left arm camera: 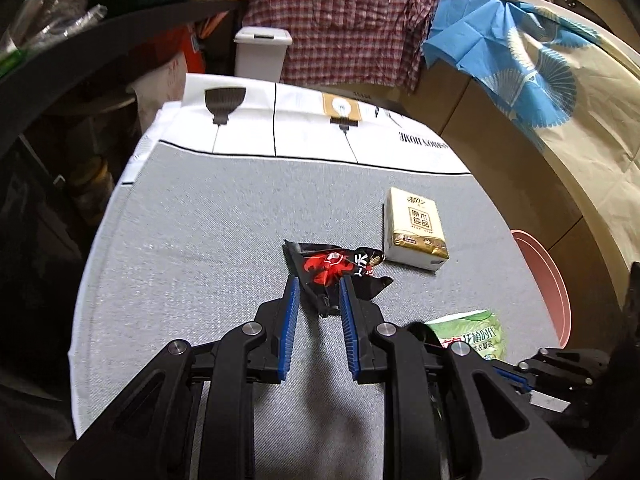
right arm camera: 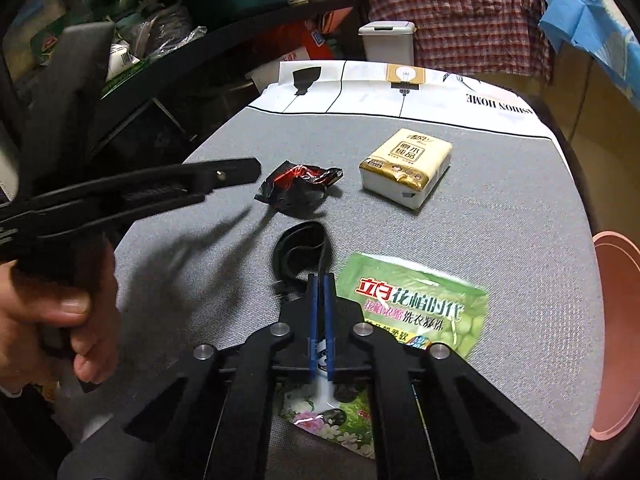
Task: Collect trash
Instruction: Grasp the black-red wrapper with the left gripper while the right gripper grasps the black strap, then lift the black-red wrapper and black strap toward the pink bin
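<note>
Red-black wrapper (left arm camera: pixel 336 268) between parted left jaws, right jaws pinched together beside green pouch (right arm camera: pixel 416 312).

A tissue pack (left arm camera: pixel 414 229) (right arm camera: pixel 406 168) is lying on the grey tablecloth (left arm camera: pixel 208 240) (right arm camera: pixel 500 220); behind it a white bin (left arm camera: pixel 262 54) (right arm camera: pixel 387 42) is standing (lid on), and a pink basin (left arm camera: pixel 548 288) (right arm camera: pixel 618 336) is sitting beside the cloth's right edge.

- The green pouch (left arm camera: pixel 470 334) sat partly hidden behind the left gripper's arm
- The pink bin (right arm camera: pixel 618 320) was cut off by the right wrist view's edge
</note>
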Demonstrator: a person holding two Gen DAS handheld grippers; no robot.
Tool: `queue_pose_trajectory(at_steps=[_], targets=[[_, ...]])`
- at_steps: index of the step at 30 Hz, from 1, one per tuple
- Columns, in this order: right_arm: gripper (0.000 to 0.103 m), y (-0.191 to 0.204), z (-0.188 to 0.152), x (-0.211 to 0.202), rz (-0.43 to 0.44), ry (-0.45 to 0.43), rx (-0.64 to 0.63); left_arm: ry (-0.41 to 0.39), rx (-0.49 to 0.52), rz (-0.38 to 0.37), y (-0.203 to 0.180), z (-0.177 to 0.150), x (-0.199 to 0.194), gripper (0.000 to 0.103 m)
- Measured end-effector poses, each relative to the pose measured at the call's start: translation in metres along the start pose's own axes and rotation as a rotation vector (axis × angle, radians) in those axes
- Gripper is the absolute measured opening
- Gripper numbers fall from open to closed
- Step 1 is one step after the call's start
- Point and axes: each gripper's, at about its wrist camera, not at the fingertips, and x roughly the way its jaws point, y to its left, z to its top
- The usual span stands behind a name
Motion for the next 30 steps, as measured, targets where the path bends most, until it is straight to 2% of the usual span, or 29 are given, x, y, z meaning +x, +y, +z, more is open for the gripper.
queue_pose_trajectory(at_steps=[9, 12, 20, 30], targets=[[0.001, -0.007, 0.003, -0.008, -0.004, -0.026, 0.003, 0.050, 0.010, 0.018, -0.003, -0.003, 0.023, 0.021], [0.001, -0.010, 0.004, -0.011, -0.014, -0.034, 0.001, 0.054, 0.019, 0.033, -0.005, -0.003, 0.025, 0.009], [0.001, -0.024, 0.006, -0.021, -0.036, -0.056, 0.013, 0.025, 0.071, 0.062, -0.017, -0.002, 0.014, 0.009], [0.001, -0.036, 0.006, -0.044, -0.057, -0.097, 0.033, -0.027, 0.074, 0.073, -0.024, -0.005, -0.015, 0.009]])
